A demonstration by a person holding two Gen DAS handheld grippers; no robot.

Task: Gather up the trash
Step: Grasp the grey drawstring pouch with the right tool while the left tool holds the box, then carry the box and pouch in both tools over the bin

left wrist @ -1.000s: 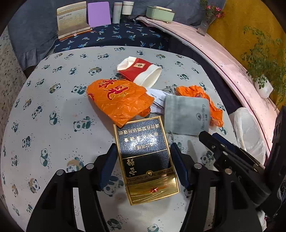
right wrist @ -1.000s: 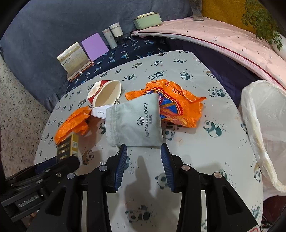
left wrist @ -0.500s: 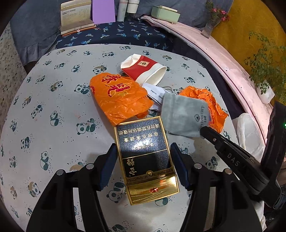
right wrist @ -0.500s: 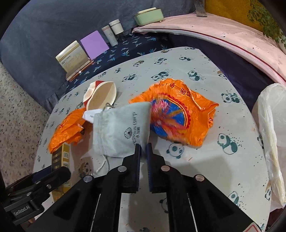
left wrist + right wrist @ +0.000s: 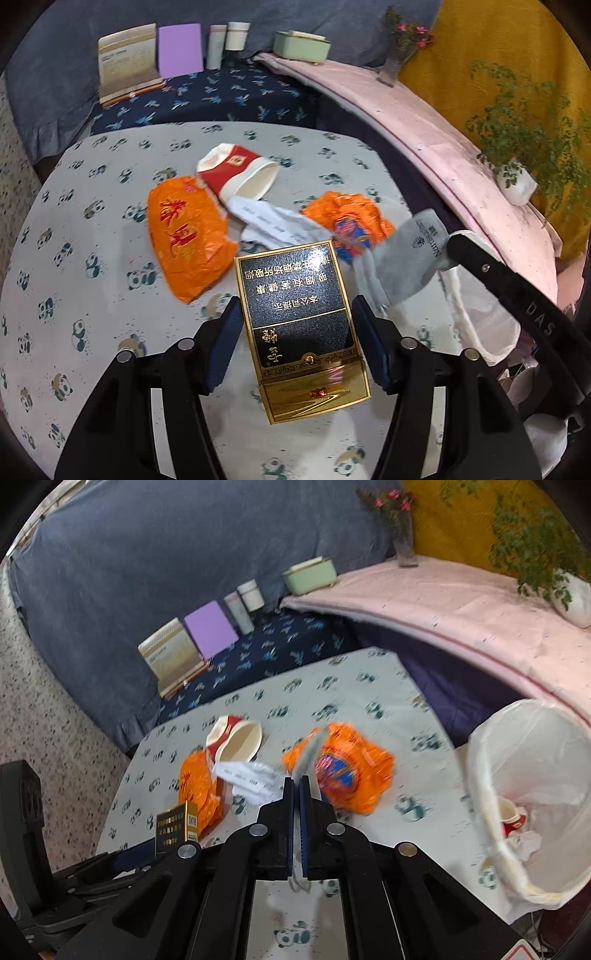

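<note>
My left gripper is shut on a black and gold cigarette box, held above the panda-print table. My right gripper is shut on a grey drawstring pouch, which hangs edge-on off the table. In the left wrist view the pouch dangles from the right gripper. Left on the table are two orange wrappers, a crushed red and white paper cup and a white paper slip.
A bin lined with a white bag stands off the table's right edge, with a red cup inside. Behind the table a dark blue bench carries a booklet, a purple notebook, two tubes and a green box. A pink ledge holds a potted plant.
The right gripper closed on the grey pouch and lifted it, which uncovered the right orange wrapper. The left gripper rose a little with the box still in it.
</note>
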